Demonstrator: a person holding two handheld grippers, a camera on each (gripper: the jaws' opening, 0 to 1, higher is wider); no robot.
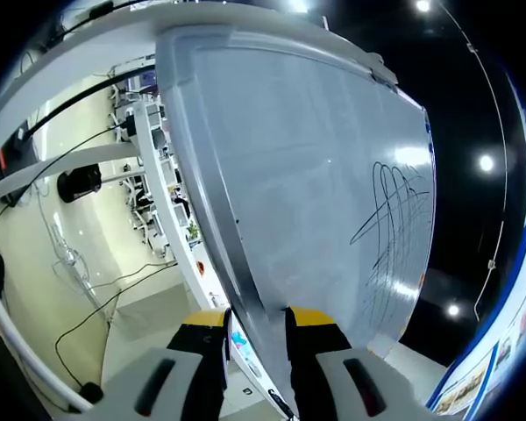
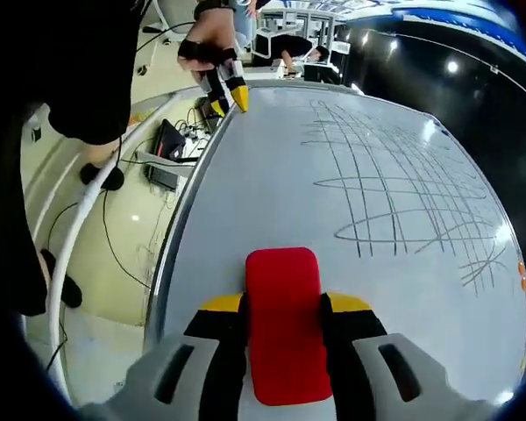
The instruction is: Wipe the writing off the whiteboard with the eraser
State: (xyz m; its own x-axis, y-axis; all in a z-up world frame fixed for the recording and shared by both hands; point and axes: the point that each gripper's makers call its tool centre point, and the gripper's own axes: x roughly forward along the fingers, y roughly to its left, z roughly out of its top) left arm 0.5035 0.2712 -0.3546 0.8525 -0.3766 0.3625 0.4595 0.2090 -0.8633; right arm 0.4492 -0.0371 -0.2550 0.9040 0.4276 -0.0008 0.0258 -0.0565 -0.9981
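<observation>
In the right gripper view, the right gripper [image 2: 283, 307] rises from the bottom with its yellow-tipped black jaws closed on a red eraser [image 2: 285, 324], which stands between them and faces the whiteboard [image 2: 272, 175]. The eraser sits over a bare stretch of the board near its lower edge; whether it touches the surface cannot be told. Beyond it, toward the board's right half, lies the writing [image 2: 403, 184], a tangle of dark crossing lines and loops. At the far left edge of the board, the left gripper [image 2: 228, 98] pinches the board's frame, held by a person's hand [image 2: 206, 39]. In the left gripper view, the left gripper's [image 1: 259, 320] jaws stand narrow on either side of the whiteboard's [image 1: 307, 175] grey edge, gripping it. Farther along that board, the scribbled lines [image 1: 394, 219] show near its far side. Past the board lie a pale floor [image 1: 35, 254] with black cables [image 1: 96, 307].
</observation>
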